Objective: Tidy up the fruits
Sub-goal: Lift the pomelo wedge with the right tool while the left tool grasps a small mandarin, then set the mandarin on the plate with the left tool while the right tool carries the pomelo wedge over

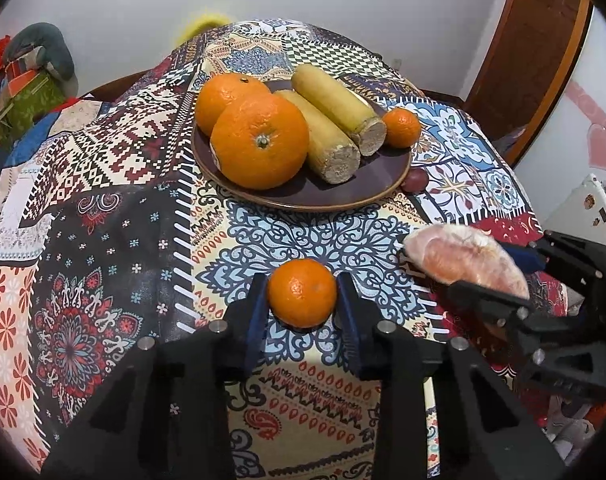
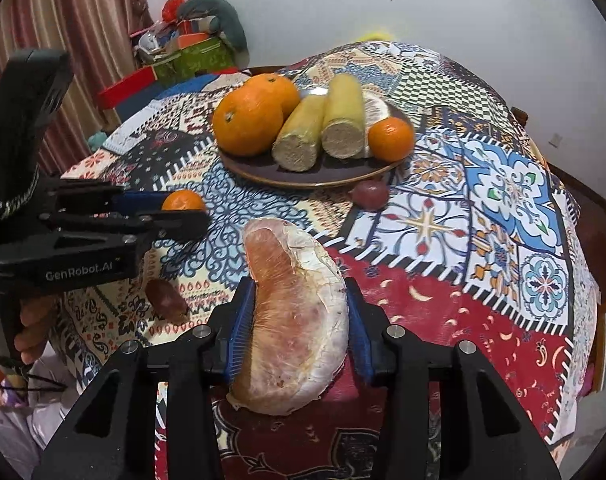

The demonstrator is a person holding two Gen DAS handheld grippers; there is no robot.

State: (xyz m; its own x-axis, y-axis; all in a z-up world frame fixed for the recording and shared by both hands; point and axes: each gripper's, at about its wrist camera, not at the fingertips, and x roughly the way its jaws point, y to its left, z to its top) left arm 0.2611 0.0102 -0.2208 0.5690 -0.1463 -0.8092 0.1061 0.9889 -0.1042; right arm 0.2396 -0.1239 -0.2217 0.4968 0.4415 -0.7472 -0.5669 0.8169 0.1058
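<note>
A small mandarin (image 1: 301, 292) rests on the patterned tablecloth, and my left gripper (image 1: 301, 298) is shut on it, blue pads pressing both sides. In the right wrist view the same mandarin (image 2: 183, 201) peeks above the left gripper's fingers (image 2: 175, 220). My right gripper (image 2: 299, 292) is shut on a peeled pink pomelo segment (image 2: 299, 320), held just over the cloth's red patch. Further back stands a dark plate (image 1: 343, 196) with two big oranges (image 1: 259, 144) and two pale yellow cut stalks (image 1: 327, 136). Another small mandarin (image 1: 402, 127) sits at the plate's right rim.
A small purple fruit (image 1: 415, 180) lies on the cloth just right of the plate. A brown oval fruit (image 2: 167, 298) lies near the table's front left, below the left gripper. Boxes and clutter (image 2: 183, 48) stand beyond the table's far left; a wooden door (image 1: 535, 48) is at right.
</note>
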